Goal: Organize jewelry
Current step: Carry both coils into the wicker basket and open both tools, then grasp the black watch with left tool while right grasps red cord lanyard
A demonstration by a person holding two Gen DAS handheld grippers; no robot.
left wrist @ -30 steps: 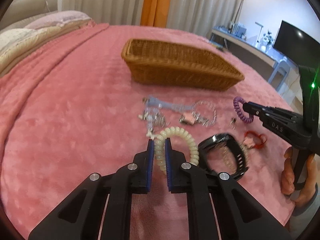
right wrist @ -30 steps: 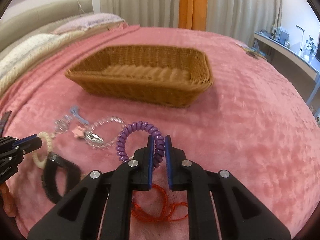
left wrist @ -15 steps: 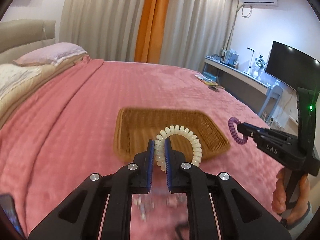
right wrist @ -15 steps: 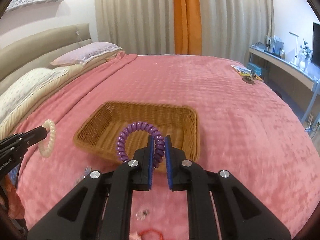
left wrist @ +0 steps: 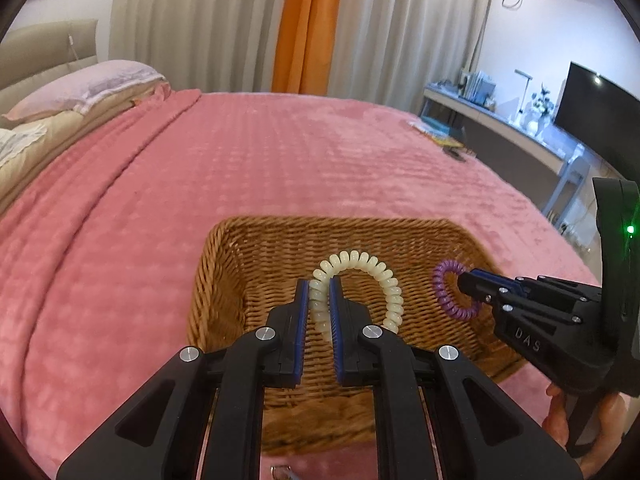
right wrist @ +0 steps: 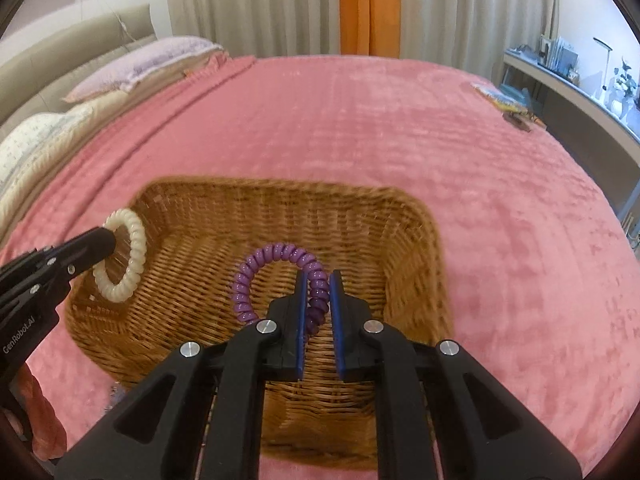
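Note:
A brown wicker basket (left wrist: 240,276) (right wrist: 412,248) sits on the pink bedspread. My left gripper (left wrist: 319,284) is shut on a cream spiral bracelet (left wrist: 384,276) and holds it over the basket's left part; that bracelet also shows in the right wrist view (right wrist: 136,240). My right gripper (right wrist: 318,276) is shut on a purple spiral bracelet (right wrist: 276,254) and holds it over the basket's right part; that bracelet also shows in the left wrist view (left wrist: 442,292). The basket's inside looks empty where it shows.
The pink bedspread (left wrist: 280,152) stretches beyond the basket. Pillows (left wrist: 84,88) lie at the far left. A desk (left wrist: 500,128) and a dark screen (left wrist: 596,108) stand at the right. A small metal piece (left wrist: 280,470) lies near the basket's front edge.
Both grippers have lifted their bracelets off the bedspread and moved forward over the basket. The other jewelry on the bedspread has dropped out of view.

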